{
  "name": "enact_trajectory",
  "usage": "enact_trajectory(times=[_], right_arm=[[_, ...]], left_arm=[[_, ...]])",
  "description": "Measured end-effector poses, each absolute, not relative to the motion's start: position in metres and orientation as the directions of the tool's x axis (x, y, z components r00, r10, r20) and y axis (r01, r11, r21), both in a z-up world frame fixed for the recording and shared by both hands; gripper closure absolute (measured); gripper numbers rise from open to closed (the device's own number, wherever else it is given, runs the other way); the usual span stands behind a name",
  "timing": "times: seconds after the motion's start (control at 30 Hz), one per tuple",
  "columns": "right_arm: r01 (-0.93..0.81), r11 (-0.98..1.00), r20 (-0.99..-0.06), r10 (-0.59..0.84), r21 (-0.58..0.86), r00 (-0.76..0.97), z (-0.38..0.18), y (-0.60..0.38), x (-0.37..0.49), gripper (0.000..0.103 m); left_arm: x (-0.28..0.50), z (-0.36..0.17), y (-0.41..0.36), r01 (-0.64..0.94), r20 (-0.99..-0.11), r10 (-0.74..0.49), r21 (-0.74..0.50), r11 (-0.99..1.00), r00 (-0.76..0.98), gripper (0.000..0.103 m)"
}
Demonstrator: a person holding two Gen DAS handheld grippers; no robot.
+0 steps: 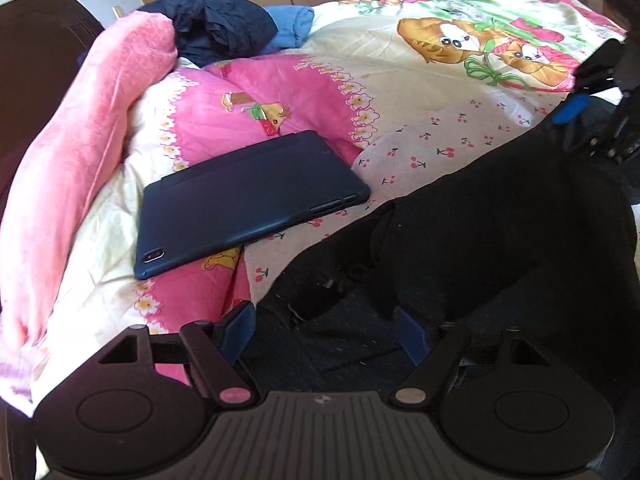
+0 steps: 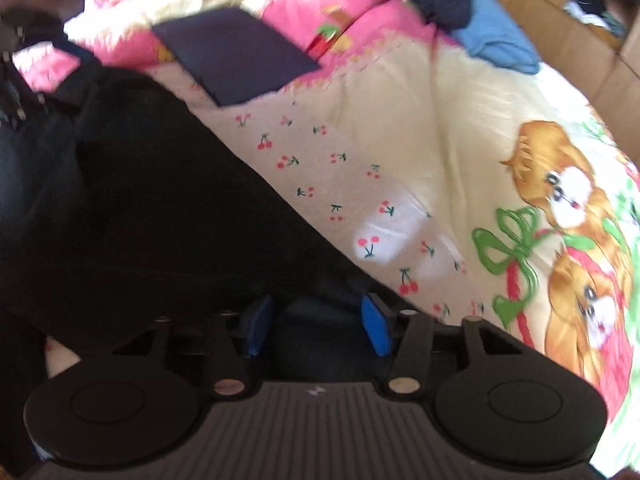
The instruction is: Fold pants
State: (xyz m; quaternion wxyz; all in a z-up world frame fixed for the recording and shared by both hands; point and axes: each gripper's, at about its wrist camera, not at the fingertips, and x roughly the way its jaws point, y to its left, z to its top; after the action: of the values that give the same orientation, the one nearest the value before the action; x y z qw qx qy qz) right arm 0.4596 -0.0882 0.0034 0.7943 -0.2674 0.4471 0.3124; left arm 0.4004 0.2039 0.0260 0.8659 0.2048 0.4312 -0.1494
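The black fabric pants [image 1: 500, 232] lie on the cartoon-print quilt [image 1: 400, 92] of the bed, near a dark blue tablet case [image 1: 248, 204]. Left tongs [image 1: 326, 330] & right tongs [image 2: 318, 324] are both spread, w/ pants fabric between the blue pads.

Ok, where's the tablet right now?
The tablet lies camera-side up on the quilt, left of the black pants, below the pink blanket.
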Motion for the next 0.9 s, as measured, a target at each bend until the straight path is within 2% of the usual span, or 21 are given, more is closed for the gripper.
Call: enact_trajectory(times=[0.03,0.2,0.33,0.4,0.57,0.67,0.73,0.77,0.8,0.83,0.9], right_arm=[[-0.740,0.655,-0.881,0.249,-0.153,0.403,0.003,-0.084,0.465,0.040],[-0.755,0.642,-0.886,0.263,-0.136,0.383,0.006,-0.071,0.482,0.039],[-0.777,0.626,-0.921,0.257,-0.072,0.293,-0.010,-0.058,0.499,0.038],[-0.779,0.626,-0.929,0.263,-0.043,0.262,-0.013,-0.054,0.507,0.034],[-0.771,0.636,-0.928,0.268,-0.032,0.259,-0.015,-0.051,0.511,0.035],[-0.763,0.646,-0.924,0.277,-0.023,0.263,-0.015,-0.052,0.506,0.047],[-0.753,0.658,-0.922,0.279,-0.019,0.268,-0.012,-0.053,0.502,0.080],[-0.751,0.659,-0.918,0.267,-0.046,0.291,-0.010,-0.050,0.498,0.086],[-0.747,0.662,-0.914,0.262,-0.062,0.309,-0.009,-0.050,0.495,0.094],[-0.737,0.672,-0.910,0.264,-0.066,0.321,-0.007,-0.050,0.492,0.096],[-0.721,0.688,-0.893,0.269,-0.084,0.360,0.001,-0.050,0.484,0.098]], left_arm=[[0.404,0.025,0.206,0.450,-0.818,-0.089,0.218,0.866,0.568,0.013],[0.425,0.022,0.211,0.517,-0.864,-0.103,0.196,0.833,0.493,0.013],[0.440,0.018,0.217,0.545,-0.897,-0.096,0.174,0.820,0.432,0.013],[0.449,0.017,0.224,0.547,-0.913,-0.106,0.141,0.825,0.395,0.013],[0.471,0.000,0.233,0.511,-0.943,-0.135,0.042,0.859,0.304,0.013],[0.478,-0.010,0.233,0.474,-0.950,-0.140,0.009,0.881,0.278,0.015],[0.472,-0.006,0.230,0.486,-0.944,-0.139,0.025,0.874,0.299,0.022],[0.468,-0.003,0.230,0.492,-0.940,-0.137,0.038,0.870,0.314,0.033],[0.465,0.000,0.230,0.490,-0.935,-0.128,0.054,0.870,0.331,0.051],[0.462,0.002,0.231,0.475,-0.929,-0.105,0.083,0.876,0.355,0.060],[0.455,0.008,0.234,0.447,-0.916,-0.079,0.115,0.887,0.393,0.072]])
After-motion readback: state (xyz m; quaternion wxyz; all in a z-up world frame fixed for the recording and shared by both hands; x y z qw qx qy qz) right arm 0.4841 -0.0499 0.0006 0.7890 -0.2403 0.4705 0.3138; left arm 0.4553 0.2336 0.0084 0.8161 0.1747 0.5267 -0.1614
